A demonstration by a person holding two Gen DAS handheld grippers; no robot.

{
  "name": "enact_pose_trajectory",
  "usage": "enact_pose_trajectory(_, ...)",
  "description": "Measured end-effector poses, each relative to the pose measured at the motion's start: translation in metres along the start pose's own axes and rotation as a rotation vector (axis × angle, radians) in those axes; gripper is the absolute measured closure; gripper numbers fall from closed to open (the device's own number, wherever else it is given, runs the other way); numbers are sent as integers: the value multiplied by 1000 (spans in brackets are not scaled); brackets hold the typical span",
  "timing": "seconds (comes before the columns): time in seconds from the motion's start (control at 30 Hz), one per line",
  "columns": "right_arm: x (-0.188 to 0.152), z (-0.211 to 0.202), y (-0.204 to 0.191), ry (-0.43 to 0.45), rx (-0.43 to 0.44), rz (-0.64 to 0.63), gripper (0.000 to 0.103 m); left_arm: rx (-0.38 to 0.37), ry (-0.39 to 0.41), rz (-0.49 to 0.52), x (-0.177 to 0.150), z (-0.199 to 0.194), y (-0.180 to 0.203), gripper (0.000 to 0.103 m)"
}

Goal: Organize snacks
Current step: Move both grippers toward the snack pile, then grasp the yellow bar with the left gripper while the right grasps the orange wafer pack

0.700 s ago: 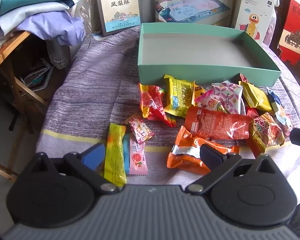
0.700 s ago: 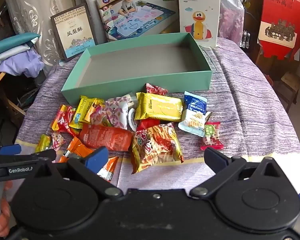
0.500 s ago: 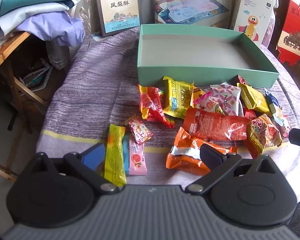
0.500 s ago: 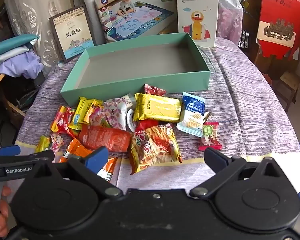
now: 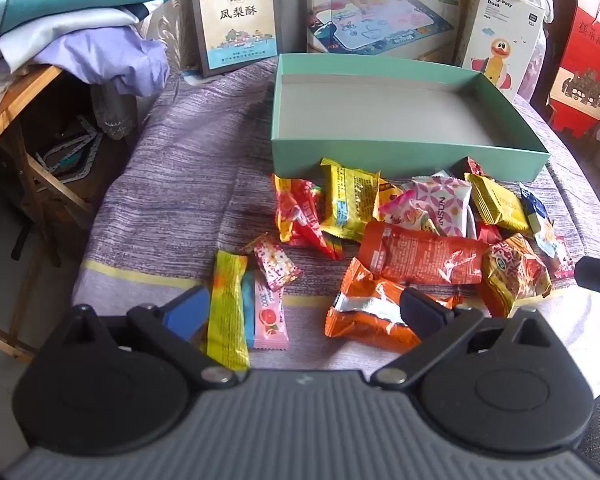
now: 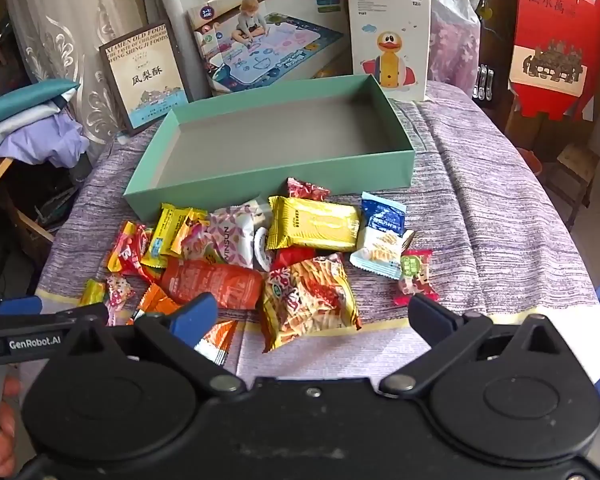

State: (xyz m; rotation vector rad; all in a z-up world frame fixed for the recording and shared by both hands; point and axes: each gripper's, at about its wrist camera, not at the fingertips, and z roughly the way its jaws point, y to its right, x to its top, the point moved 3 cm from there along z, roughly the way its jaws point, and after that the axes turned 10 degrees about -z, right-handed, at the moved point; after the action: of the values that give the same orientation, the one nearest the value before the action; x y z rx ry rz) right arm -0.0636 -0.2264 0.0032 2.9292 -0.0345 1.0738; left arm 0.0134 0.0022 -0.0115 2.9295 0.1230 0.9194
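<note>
Left gripper [image 5: 302,306]: held nearest the table's front edge, well short of the green box; jaws spread wide, nothing between them.
Right gripper [image 6: 314,314]: likewise held at the front edge, short of the green box; jaws spread wide, nothing clasped.
Yellow stick pack [image 5: 227,308]: laid lengthwise on the cloth, far out from the green box's near-left corner, just inside the left gripper's blue finger [image 5: 186,312].
Pink candy pack [image 5: 267,314]: touching the yellow stick pack on its right.
Orange foil bag [image 5: 370,316]: laid crumpled, partly under the left gripper's black finger [image 5: 424,308], well in front of the green box.
Noodle snack bag [image 6: 310,300]: placed between the right gripper's fingers in that view, in front of the green box's near wall.
Red-orange tube pack [image 5: 420,258]: laid crosswise, between the orange foil bag and the green box.
Snack heap [image 6: 260,232]: gathered on the cloth just before the green box's near wall; a yellow biscuit pack [image 6: 314,224] and a blue-white pack [image 6: 382,236] were counted among it.
Green box [image 6: 268,180]: set open on the purple tablecloth [image 5: 180,184], no snack inside.
Pastry box [image 5: 236,16]: stood upright behind the green box, to its far left.
Play-mat box [image 6: 268,48]: propped directly behind the green box.
Duck toy box [image 6: 388,36]: stood upright at the green box's far-right corner.
</note>
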Motion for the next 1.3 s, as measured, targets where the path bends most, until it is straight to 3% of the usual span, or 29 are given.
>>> enact_pose_trajectory(0.37,-9,1,11,-1,17,28,0,-9,-64,13,-9,8,8,0)
enact_pose_trajectory(0.57,-16,9,28,18,28,71,0,-84,-205,-27,-12,34,32,0)
enact_pose_trajectory(0.83,-22,26,49,32,63,120,40,35,-303,-112,-14,86,57,0)
enact_pose_trajectory(0.9,-20,31,49,32,82,120,46,42,-303,-124,-16,92,59,0)
enact_pose_trajectory(1.0,-14,40,48,31,115,111,51,65,-273,-69,-18,92,67,0)
enact_pose_trajectory(1.17,0,63,38,12,176,92,52,87,-241,78,-24,82,70,0)
enact_pose_trajectory(1.3,7,83,23,-35,213,71,52,81,-244,85,-28,75,53,0)
